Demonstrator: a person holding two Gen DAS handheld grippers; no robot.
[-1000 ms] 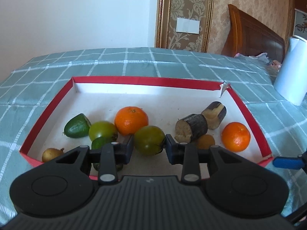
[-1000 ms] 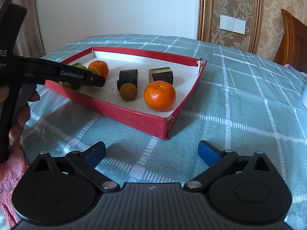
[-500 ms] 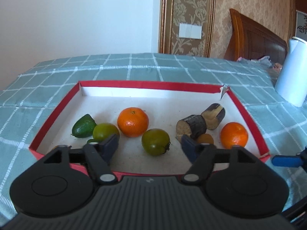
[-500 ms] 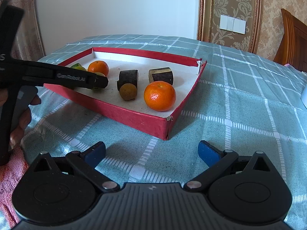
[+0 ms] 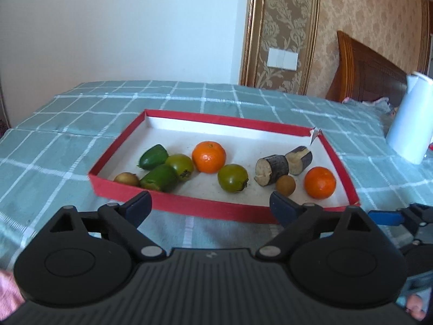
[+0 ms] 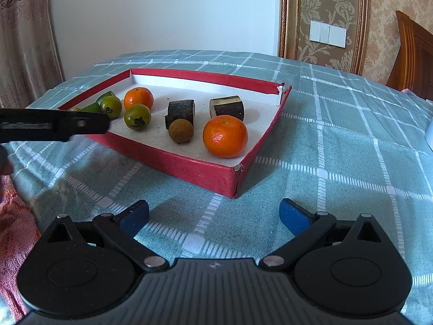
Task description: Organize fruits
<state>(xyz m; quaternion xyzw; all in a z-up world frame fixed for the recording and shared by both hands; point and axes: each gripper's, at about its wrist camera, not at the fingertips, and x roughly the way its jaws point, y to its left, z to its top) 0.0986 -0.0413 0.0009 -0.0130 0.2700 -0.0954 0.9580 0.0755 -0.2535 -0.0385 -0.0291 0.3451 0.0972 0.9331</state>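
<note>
Left gripper (image 5: 209, 203): jaws opening, already wide, nothing between them. It hangs over the cloth (image 5: 54, 146) just short of the tray's (image 5: 189, 205) near wall. Right gripper (image 6: 213, 212): jaws spread, empty, low over the cloth, off the tray's near corner.

All fruit lies in the tray, ahead of the left gripper:
- green tomato (image 5: 232, 178) dead ahead, standing alone
- orange (image 5: 209, 156) just beyond it, slightly left
- ahead-left, a tight cluster: second tomato (image 5: 180, 163), two green fruits (image 5: 153, 157) and (image 5: 159, 181), small brown fruit (image 5: 126, 179) against the near wall
- ahead-right: two dark cut stubs (image 5: 272, 165) and (image 5: 299, 156) touching, a brown ball (image 5: 285, 186), second orange (image 5: 320, 182)

Risks, as judged:
- Round fruit rolls. An off-centre pinch would likely squirt a tomato or orange away.
- The left cluster is crowded; a wide jaw reaching in would probably shove the neighbours.
- The tray wall is low card. A shallow approach may catch it and drag the whole tray.
- The two grippers sit close at the near-right corner; reaching together could clash.
</note>
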